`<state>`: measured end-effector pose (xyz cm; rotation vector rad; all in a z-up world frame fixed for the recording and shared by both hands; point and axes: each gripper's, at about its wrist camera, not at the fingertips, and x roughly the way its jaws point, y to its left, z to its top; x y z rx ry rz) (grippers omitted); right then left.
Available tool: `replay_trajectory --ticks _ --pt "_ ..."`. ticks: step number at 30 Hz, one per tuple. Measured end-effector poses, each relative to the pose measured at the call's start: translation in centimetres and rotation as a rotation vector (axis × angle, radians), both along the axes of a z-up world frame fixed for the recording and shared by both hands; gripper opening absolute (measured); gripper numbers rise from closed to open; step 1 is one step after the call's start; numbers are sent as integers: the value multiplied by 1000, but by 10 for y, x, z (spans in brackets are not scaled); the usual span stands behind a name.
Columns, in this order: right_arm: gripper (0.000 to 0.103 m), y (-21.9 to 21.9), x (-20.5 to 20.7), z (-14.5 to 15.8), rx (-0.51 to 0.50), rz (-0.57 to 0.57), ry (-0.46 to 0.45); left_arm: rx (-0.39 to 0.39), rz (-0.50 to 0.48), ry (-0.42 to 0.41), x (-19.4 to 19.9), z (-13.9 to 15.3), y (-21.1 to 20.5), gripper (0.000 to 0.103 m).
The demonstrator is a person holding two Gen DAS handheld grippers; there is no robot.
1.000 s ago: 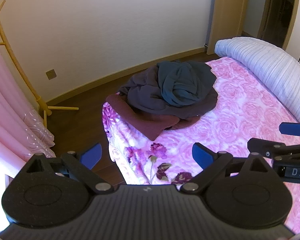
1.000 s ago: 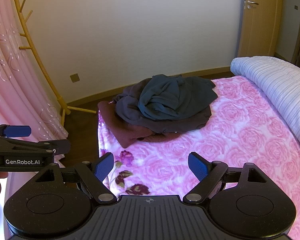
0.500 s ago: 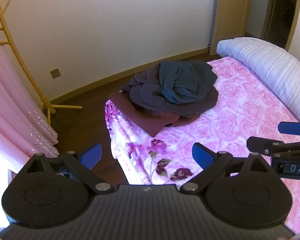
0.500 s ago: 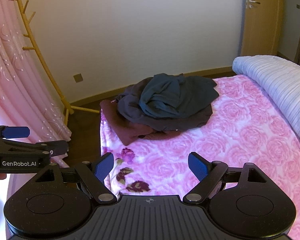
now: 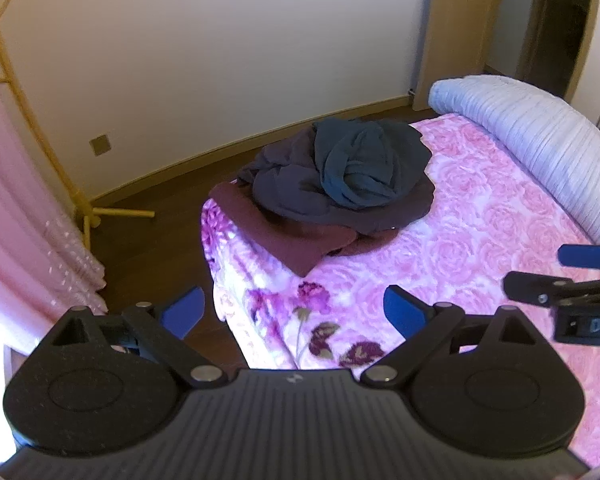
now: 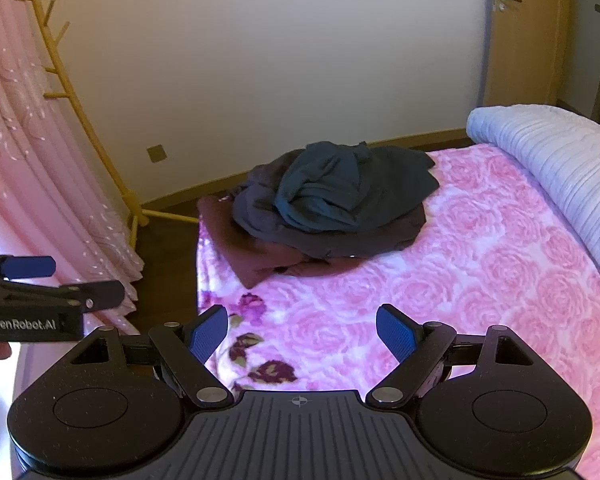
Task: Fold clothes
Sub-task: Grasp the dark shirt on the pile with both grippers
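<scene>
While nothing looks folded yet, the whole job remains: the pile of clothes (image 5: 336,192) sits crumpled at the far corner of the bed (image 5: 480,248), a teal garment (image 5: 360,164) twisted atop dark grey and maroon ones. Both the left gripper (image 5: 294,310) and right gripper (image 6: 300,334) hover well short, jaws apart and empty.

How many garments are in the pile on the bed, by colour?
Teal: 1
Dark grey: 1
Maroon: 1
Total: 3 visible; more could be hidden underneath.
</scene>
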<state>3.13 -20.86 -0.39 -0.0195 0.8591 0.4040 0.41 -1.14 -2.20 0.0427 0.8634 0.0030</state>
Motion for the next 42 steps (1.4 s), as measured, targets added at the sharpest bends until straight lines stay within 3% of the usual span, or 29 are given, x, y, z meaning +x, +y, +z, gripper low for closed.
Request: replay_trajectory --ticks 6,14,20,22,24,25,27,30,34,38,39,40,41,42 --pt "84 7 44 -18 -105 34 -26 133 -236 -31 68 -36 3 94" --pt "84 44 161 -64 -220 121 0 289 -628 -47 203 -105 -2 94" --pt "84 61 240 -121 -380 197 28 204 -819 -41 285 -144 -28 92" --pt "84 54 259 -135 -377 185 50 194 -861 -10 307 -157 -39 81" --pt "84 44 277 -147 -348 158 79 165 -888 64 325 -172 -47 35" --pt "84 38 285 -152 -334 144 94 139 -895 103 332 -177 -48 34" --pt "84 28 302 -163 -298 114 122 101 -873 86 331 -173 -39 17" --pt "84 18 319 -167 -170 57 149 50 -816 -2 316 -147 -10 9" --pt "84 20 338 -176 -12 41 161 -47 -722 -17 306 -131 17 8" --pt "84 34 360 -196 68 35 226 -122 -667 -12 311 -134 28 7" --pt "75 35 365 -201 92 19 258 -132 -667 -19 313 -131 29 7" --pt "57 34 370 -202 128 -4 285 -141 -667 -28 314 -128 30 7" --pt "26 28 371 -201 167 -36 300 -147 -677 -51 314 -121 30 7" --pt "15 21 369 -194 178 -75 295 -152 -687 -74 313 -115 29 7"
